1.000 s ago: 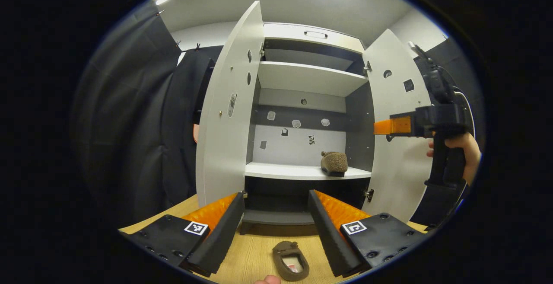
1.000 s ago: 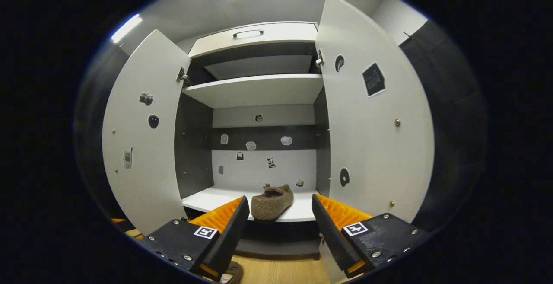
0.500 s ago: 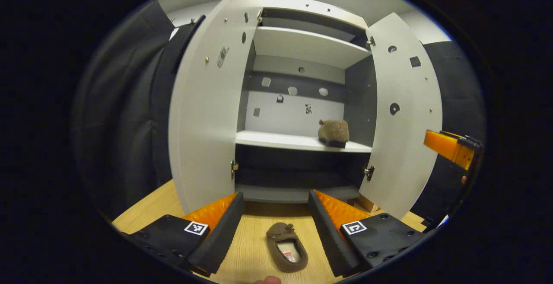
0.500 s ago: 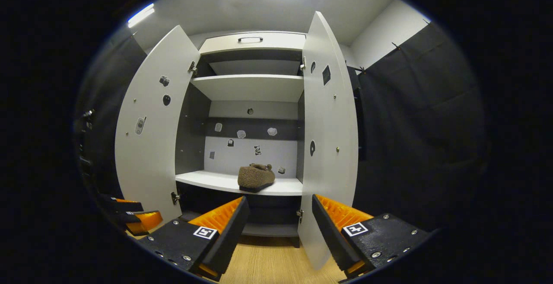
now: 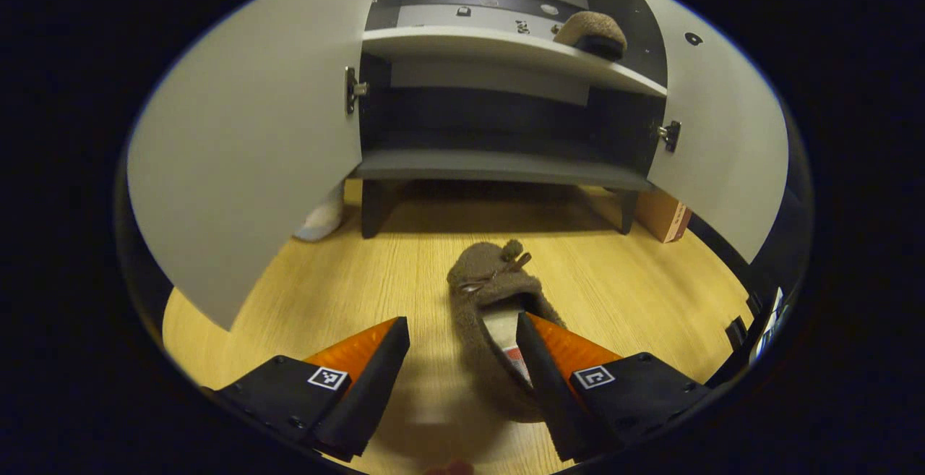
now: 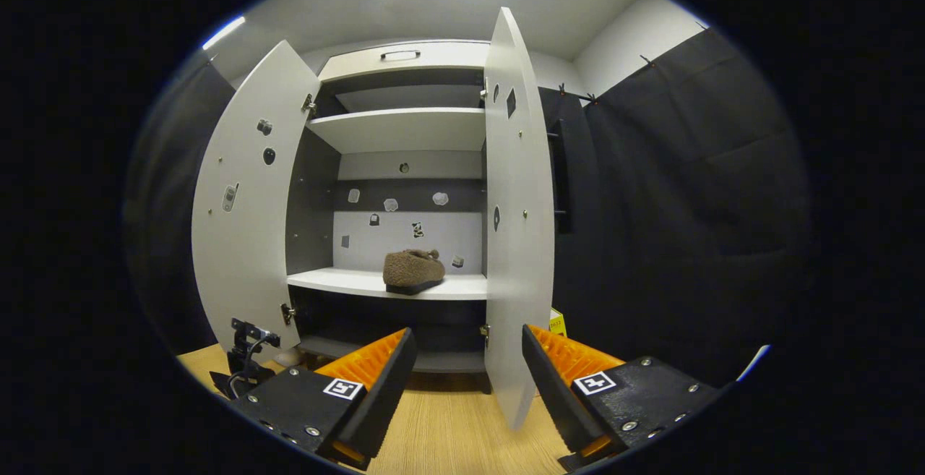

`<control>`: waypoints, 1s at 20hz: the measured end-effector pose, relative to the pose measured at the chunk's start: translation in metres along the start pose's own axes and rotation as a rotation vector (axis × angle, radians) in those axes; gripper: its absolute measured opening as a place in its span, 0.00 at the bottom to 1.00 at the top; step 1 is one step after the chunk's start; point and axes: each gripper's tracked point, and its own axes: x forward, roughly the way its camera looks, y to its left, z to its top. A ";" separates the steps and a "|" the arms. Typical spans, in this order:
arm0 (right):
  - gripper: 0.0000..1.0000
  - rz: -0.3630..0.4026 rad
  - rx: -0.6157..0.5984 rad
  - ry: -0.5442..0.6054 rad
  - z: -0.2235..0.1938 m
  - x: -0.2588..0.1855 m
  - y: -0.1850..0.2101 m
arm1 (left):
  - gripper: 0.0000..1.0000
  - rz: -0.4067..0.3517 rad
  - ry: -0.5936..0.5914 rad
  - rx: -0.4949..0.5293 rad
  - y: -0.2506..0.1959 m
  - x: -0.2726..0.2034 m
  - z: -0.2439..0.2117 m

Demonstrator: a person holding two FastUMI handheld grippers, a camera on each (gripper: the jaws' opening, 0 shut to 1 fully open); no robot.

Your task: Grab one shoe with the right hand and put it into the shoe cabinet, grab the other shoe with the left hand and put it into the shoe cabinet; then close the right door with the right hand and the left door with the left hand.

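Left gripper view, fuzzy brown slipper [image 5: 485,294] on woodgrain floor [image 5: 325,280], both grippers' jaws released.

Fuzzy, fleece-like brown cloth on the slipper [image 5: 485,294] on the floor, with a smoother pale insole inside. Same nubbly pile on the slipper on the shelf [image 6: 412,270]. Matt, smooth white laminate on the left door [image 5: 246,150], the right door [image 6: 517,207] and the shelf [image 6: 383,285]; darker matt grey inside the shoe cabinet [image 5: 498,110]. Shiny metal hinges [image 5: 352,90]. Light wood-grain floor [image 5: 347,280], faintly satin. Soft, creased black cloth wall [image 6: 686,193].
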 end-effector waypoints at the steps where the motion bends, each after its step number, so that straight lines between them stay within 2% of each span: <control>1: 0.90 0.000 0.003 0.004 -0.001 -0.001 -0.002 | 0.98 0.004 0.021 -0.030 0.003 0.006 -0.005; 2: 0.90 -0.003 0.004 0.008 -0.002 -0.002 -0.006 | 1.00 0.016 0.032 -0.049 0.009 0.018 -0.009; 3: 0.90 -0.007 0.005 0.014 -0.004 -0.002 -0.009 | 0.98 0.025 0.046 -0.065 0.015 0.026 -0.012; 7: 0.90 -0.020 0.013 0.031 -0.007 -0.001 -0.021 | 1.00 0.018 0.058 -0.125 0.020 0.055 -0.011; 12: 0.90 -0.024 0.004 0.035 -0.006 0.002 -0.030 | 1.00 0.057 0.026 -0.034 0.025 0.072 0.001; 14: 0.90 -0.011 0.010 0.038 -0.007 0.004 -0.027 | 0.98 0.041 0.017 -0.032 0.017 0.072 0.003; 15: 0.90 -0.006 0.013 0.038 -0.007 0.003 -0.025 | 0.84 0.038 0.014 -0.029 0.015 0.071 0.003; 16: 0.90 -0.001 0.013 0.038 -0.009 0.003 -0.024 | 0.76 0.022 0.009 -0.024 0.008 0.072 0.005; 18: 0.90 0.009 0.014 0.046 -0.012 0.006 -0.020 | 0.46 0.071 -0.007 0.017 0.014 0.070 0.010; 19: 0.90 0.016 0.018 0.046 -0.013 0.007 -0.018 | 0.20 0.078 -0.008 0.008 0.015 0.068 0.011; 20: 0.90 0.022 0.023 0.046 -0.013 0.007 -0.016 | 0.15 0.060 -0.006 -0.020 0.010 0.064 0.009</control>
